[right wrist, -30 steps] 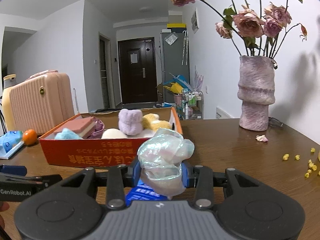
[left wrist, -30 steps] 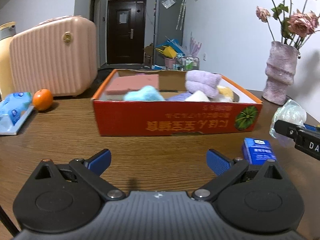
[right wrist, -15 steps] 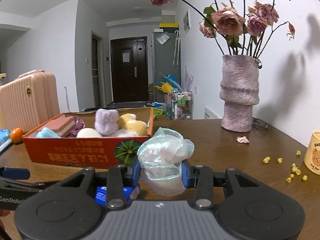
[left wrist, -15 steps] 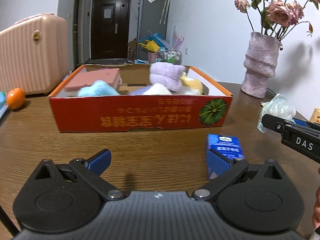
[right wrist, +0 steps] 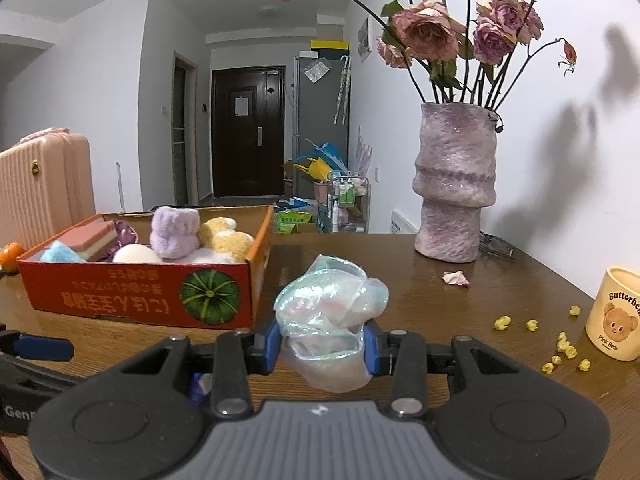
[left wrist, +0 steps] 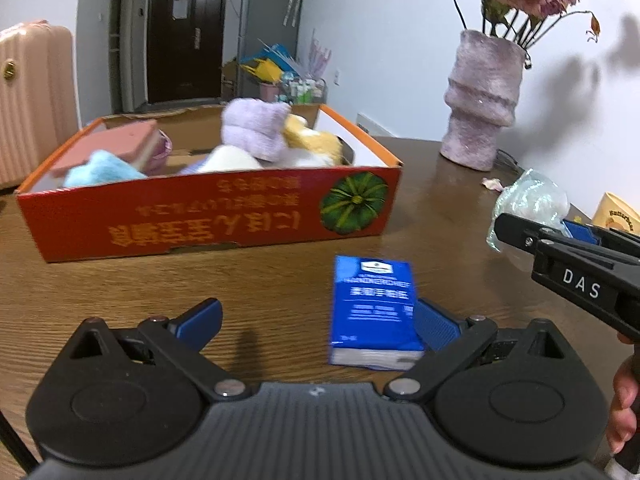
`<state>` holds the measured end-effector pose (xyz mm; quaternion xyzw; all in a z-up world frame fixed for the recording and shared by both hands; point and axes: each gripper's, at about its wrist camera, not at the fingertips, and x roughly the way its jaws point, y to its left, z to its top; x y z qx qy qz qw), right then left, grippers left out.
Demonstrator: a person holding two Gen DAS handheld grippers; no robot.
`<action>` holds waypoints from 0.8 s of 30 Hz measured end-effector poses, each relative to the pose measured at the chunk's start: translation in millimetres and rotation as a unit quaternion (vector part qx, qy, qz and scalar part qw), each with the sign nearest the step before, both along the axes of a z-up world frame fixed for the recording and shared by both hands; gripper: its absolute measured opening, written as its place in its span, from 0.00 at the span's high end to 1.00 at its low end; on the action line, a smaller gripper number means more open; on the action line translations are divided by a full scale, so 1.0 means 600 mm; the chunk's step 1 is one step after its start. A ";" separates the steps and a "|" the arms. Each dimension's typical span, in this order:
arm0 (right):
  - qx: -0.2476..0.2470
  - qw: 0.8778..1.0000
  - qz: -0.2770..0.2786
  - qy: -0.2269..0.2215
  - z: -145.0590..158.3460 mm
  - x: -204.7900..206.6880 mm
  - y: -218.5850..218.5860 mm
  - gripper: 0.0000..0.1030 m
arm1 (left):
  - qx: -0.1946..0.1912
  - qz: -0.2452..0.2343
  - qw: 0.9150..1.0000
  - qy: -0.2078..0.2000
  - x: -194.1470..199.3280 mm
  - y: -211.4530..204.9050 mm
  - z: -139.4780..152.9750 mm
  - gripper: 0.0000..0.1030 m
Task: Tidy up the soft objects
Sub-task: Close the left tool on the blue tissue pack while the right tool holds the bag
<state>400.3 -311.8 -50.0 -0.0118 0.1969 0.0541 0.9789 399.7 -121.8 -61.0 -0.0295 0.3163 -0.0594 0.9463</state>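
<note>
Left wrist view shows the left tongs (left wrist: 316, 320) spread wide and empty around a blue tissue pack (left wrist: 374, 308) on the wooden surface (left wrist: 260, 272). Only the right wrist view shows the right tongs (right wrist: 320, 348) clamped on an iridescent soft bundle (right wrist: 330, 312), beside the orange box (right wrist: 136, 292).

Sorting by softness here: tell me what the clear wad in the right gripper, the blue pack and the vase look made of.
Clear wad: thin, iridescent plastic film, glossy and crumpled.
Blue pack: probably paper tissues in a printed plastic wrap, with slight sheen.
Vase: likely ceramic or plaster, rough, speckled mauve surface.
</note>
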 end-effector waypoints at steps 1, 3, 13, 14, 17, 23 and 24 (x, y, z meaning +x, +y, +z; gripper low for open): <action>-0.001 1.000 -0.001 0.001 -0.001 0.002 -0.003 0.62 | -0.002 -0.004 1.000 0.005 0.004 -0.005 -0.002 0.00; -0.002 1.000 -0.003 0.003 -0.003 0.005 -0.010 0.62 | -0.001 -0.009 1.000 0.013 0.010 -0.014 -0.006 0.00; -0.001 1.000 -0.005 0.022 -0.016 0.020 -0.016 0.62 | 0.018 -0.011 0.998 0.051 0.043 -0.047 -0.022 0.00; 0.000 1.000 -0.004 0.023 -0.017 0.019 -0.017 0.62 | 0.020 -0.010 0.998 0.053 0.046 -0.048 -0.023 0.00; 0.004 1.000 -0.006 0.023 -0.018 0.019 -0.018 0.62 | 0.025 -0.013 0.998 0.057 0.049 -0.054 -0.027 0.00; 0.004 1.000 -0.008 0.023 -0.019 0.020 -0.017 0.62 | 0.033 -0.019 0.998 0.048 0.049 -0.064 -0.026 0.11; 0.005 1.000 -0.009 0.022 -0.019 0.019 -0.017 0.62 | 0.037 -0.021 0.998 0.047 0.049 -0.067 -0.027 0.18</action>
